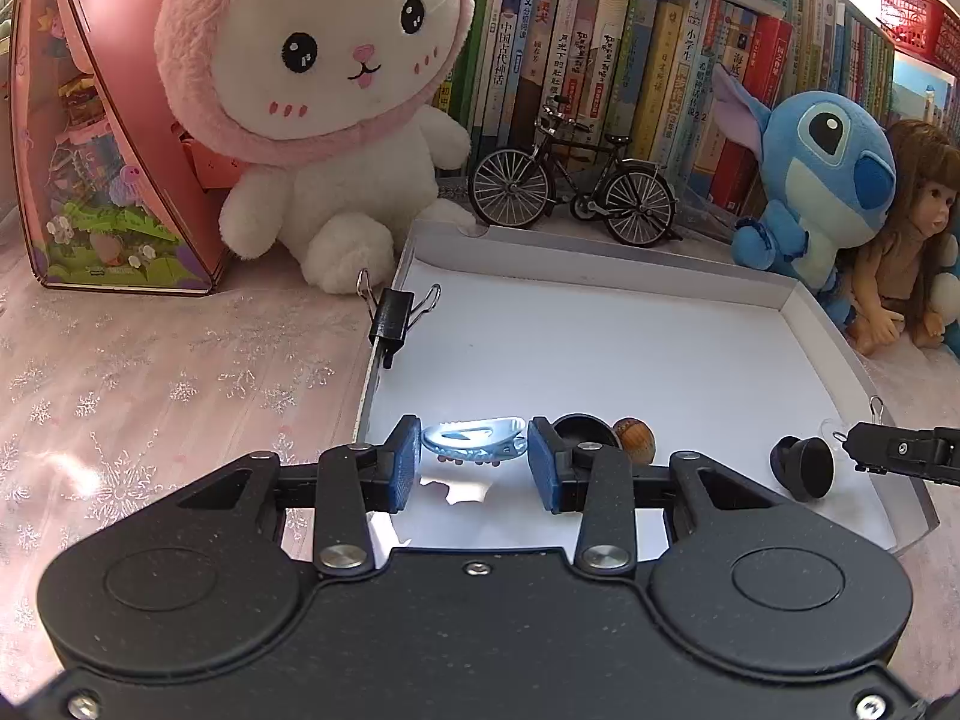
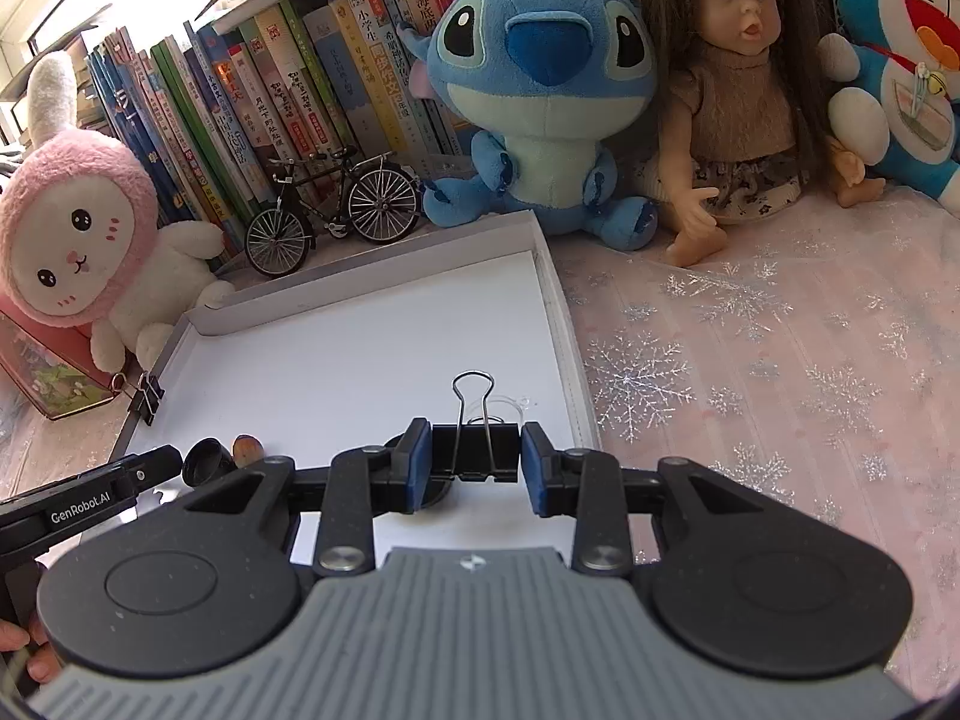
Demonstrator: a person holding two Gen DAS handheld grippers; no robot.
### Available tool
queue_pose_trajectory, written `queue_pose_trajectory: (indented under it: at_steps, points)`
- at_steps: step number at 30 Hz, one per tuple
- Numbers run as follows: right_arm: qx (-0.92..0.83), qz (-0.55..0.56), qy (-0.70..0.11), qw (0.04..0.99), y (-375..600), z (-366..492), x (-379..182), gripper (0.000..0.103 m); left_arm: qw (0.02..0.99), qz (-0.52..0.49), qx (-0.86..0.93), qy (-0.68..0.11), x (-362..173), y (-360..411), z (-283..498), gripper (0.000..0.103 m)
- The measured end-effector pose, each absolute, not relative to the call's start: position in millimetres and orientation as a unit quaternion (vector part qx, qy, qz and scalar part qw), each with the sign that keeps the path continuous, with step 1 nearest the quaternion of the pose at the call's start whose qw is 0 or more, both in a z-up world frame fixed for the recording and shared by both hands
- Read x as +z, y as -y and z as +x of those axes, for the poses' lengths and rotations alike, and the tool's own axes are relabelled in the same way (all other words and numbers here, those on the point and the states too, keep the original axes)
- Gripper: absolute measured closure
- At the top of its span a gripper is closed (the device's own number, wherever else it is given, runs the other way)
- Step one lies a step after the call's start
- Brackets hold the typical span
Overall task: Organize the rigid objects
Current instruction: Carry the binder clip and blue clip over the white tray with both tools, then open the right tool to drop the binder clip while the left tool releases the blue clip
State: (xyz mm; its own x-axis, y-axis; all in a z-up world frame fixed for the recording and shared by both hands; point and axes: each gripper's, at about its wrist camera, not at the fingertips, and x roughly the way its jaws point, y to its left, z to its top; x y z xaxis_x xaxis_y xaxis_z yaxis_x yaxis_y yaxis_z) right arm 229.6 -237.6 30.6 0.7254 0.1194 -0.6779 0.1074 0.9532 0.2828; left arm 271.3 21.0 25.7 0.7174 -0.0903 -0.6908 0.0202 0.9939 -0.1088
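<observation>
Left wrist view: left claw (image 1: 473,461) clamps a translucent pale-blue plastic clip (image 1: 474,443) over the white cardboard tray (image 1: 600,264), 6 o'clock edge. Right claw (image 2: 474,467) clamps a black metal binder clip (image 2: 475,450), probably for sorting.

Desk under pink snowflake cloth (image 2: 750,360). Directly on it: white shallow tray (image 1: 804,324) at centre, pink-hooded rabbit plush (image 1: 324,120) upper left, model bicycle (image 1: 576,186), blue plush (image 1: 822,180), doll (image 2: 738,90), book row (image 1: 630,48) behind.

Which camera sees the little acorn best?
The left wrist view: the acorn shows its brown cap and body beside the black cup. The right wrist view shows only its top, small, behind the gripper.
</observation>
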Motion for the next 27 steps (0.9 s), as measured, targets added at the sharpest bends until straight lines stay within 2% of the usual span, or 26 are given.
queue_pose_trajectory:
  at_steps: [20, 25, 27]
  points:
    - [-0.004, 0.164, -0.373, 0.913, 241, 244, 17, 0.066, 0.927, -0.04, -0.037, -0.37, 18, -17, 277, 0.066]
    - [-0.001, 0.167, -0.369, 0.914, 241, 244, 16, 0.063, 0.927, -0.042, -0.038, -0.37, 18, -18, 276, 0.065]
    - [0.001, 0.172, -0.368, 0.914, 242, 244, 16, 0.057, 0.927, -0.043, -0.039, -0.37, 19, -17, 276, 0.063]
